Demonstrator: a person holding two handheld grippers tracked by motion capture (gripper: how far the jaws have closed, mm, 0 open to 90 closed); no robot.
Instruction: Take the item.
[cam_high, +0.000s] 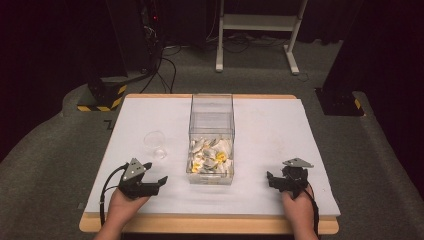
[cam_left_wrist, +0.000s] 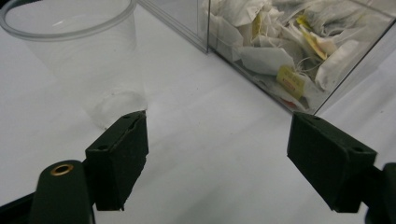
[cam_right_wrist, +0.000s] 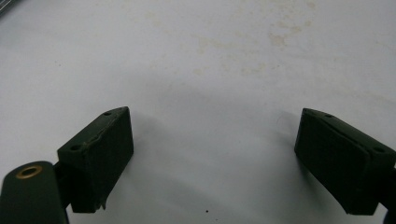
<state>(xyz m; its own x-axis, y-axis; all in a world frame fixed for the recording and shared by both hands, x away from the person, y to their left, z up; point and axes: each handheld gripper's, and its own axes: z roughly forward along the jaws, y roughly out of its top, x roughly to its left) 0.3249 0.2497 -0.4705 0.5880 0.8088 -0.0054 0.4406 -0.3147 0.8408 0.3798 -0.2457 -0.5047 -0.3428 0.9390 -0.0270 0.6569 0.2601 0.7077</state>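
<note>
Left gripper (cam_high: 159, 181): jaws spread, empty, near the table's front edge.
Right gripper (cam_high: 272, 179): jaws spread, empty, over the white table (cam_high: 280, 125).
Plastic cup (cam_high: 155, 144): upright, just ahead of left gripper.
Clear box (cam_high: 211, 120): holds tea bags (cam_high: 210, 157), beside cup.

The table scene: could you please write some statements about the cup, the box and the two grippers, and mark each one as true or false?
1. The clear plastic cup stands upright on the white table cover. True.
2. The cup holds tea bags. False: it looks empty; the tea bags lie in the clear box.
3. The left gripper grips the cup. False: its jaws are wide open, and the cup stands apart, just ahead of them.
4. The right gripper is open and holds nothing. True.
5. The clear box stands to the left of the cup in the high view. False: it stands to the cup's right.
</note>
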